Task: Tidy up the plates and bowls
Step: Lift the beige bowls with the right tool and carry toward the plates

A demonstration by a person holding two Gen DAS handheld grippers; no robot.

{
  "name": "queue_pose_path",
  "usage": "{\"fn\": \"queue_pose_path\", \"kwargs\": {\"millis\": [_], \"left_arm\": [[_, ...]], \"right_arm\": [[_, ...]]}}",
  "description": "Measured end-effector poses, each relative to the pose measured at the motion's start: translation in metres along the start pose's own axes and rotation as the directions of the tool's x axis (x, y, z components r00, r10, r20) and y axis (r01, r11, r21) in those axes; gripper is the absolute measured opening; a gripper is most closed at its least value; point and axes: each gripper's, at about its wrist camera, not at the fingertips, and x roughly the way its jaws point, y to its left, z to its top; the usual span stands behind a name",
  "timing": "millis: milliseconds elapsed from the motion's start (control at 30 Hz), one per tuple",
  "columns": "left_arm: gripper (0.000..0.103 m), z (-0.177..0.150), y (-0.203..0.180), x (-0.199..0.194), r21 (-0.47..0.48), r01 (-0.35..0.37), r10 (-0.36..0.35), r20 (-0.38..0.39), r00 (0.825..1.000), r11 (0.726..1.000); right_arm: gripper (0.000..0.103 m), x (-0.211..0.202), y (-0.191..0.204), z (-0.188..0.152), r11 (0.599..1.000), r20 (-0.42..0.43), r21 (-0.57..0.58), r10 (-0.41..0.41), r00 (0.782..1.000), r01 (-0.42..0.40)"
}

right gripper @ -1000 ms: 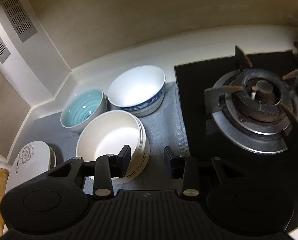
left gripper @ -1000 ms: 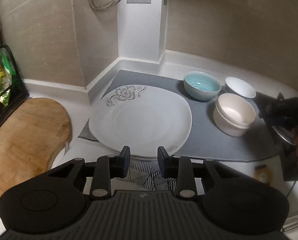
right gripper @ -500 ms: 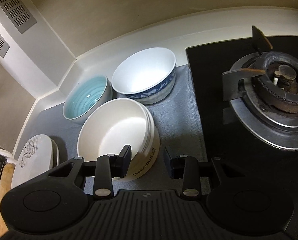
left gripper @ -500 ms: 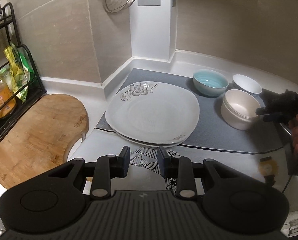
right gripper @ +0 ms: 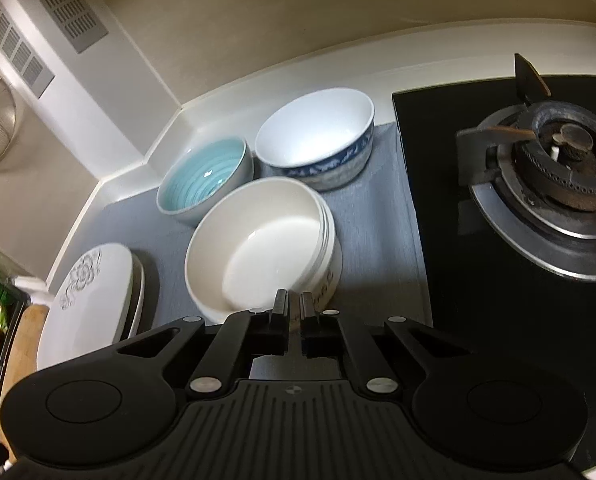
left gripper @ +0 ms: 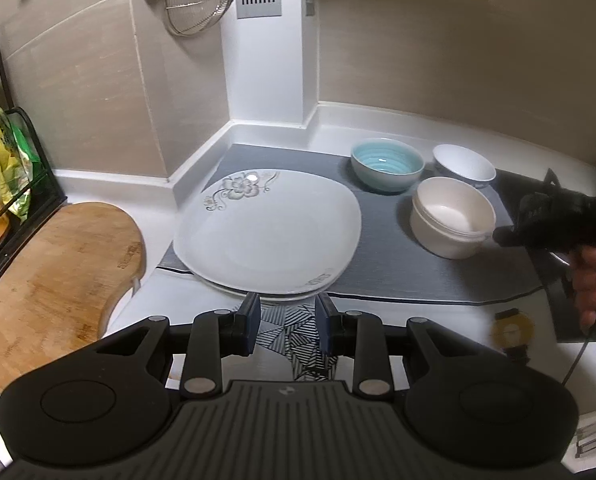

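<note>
A: Right gripper (right gripper: 293,305) status?

B: Jaws had just been closing and were clamped on the near rim of the cream bowl (right gripper: 257,244). One finger sat inside the rim, the other outside against the wall with the lettering. Only the thin rim was between the pads.

A: Single bowl?

B: Looked like a nested stack, several rims showed on its right side. Couldn't count them.

A: What else was ahead of those jaws?

B: Teal bowl (right gripper: 203,178) beyond and left of the cream one, touching or nearly so. Blue-patterned bowl (right gripper: 318,136) beyond and slightly right. All three stood on the grey mat (right gripper: 382,208). Stove burner (right gripper: 554,160) was well off to the right of the jaws.

A: Left gripper (left gripper: 287,322)?

B: Released, jaws part open with nothing between them. It hovered over the counter (left gripper: 398,320), just short of the mat edge.

A: Plates?

B: Flowered plate (left gripper: 269,232) lay flat straight ahead of the left jaws, its near edge just beyond the fingertips, not touching. It rested on at least one more plate, whose edge peeked out underneath. Bowls were ahead and right of those jaws; the wooden board (left gripper: 53,276) lay to the left.

A: Right gripper visible from there?

B: Yes, far right, a hand (left gripper: 594,276) around its grip, tip at the cream bowl's rim.
</note>
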Motion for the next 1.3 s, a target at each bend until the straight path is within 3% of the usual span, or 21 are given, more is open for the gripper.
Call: {"fn": "queue_pose_path", "kwargs": {"millis": [200,367,533,767,833,1300], "left_arm": [[0.033,-0.001,-0.012,-0.002,0.024,0.019,-0.019,-0.002,1.0,1.0],[0.033,-0.003,-0.019,-0.007,0.036,0.015,-0.015,0.002,1.0,0.999],[0.033,-0.005,-0.019,-0.014,0.035,-0.017,0.016,0.015,1.0,0.999],[0.033,-0.008,-0.015,-0.02,0.009,-0.054,0.054,0.011,0.998,0.998],[0.033,-0.007,-0.015,-0.02,0.007,-0.058,0.058,0.01,0.998,0.998],[0.033,-0.003,-0.036,-0.009,0.06,-0.006,0.006,-0.007,1.0,0.998]], "right_arm": [[0.01,-0.009,-0.005,-0.006,1.0,-0.003,-0.007,-0.01,1.0,0.01],[0.027,-0.007,-0.011,0.007,0.999,0.025,0.031,0.022,0.999,-0.022],[0.028,0.008,-0.011,0.026,1.0,0.037,0.029,0.012,0.999,-0.013],[0.028,0.031,-0.016,0.035,0.999,-0.012,0.034,0.003,1.0,-0.003],[0.021,0.033,-0.017,0.034,0.999,-0.022,0.036,0.008,1.0,-0.007],[0.017,-0.002,-0.024,-0.009,0.999,-0.049,0.02,0.041,0.998,-0.04]]}}
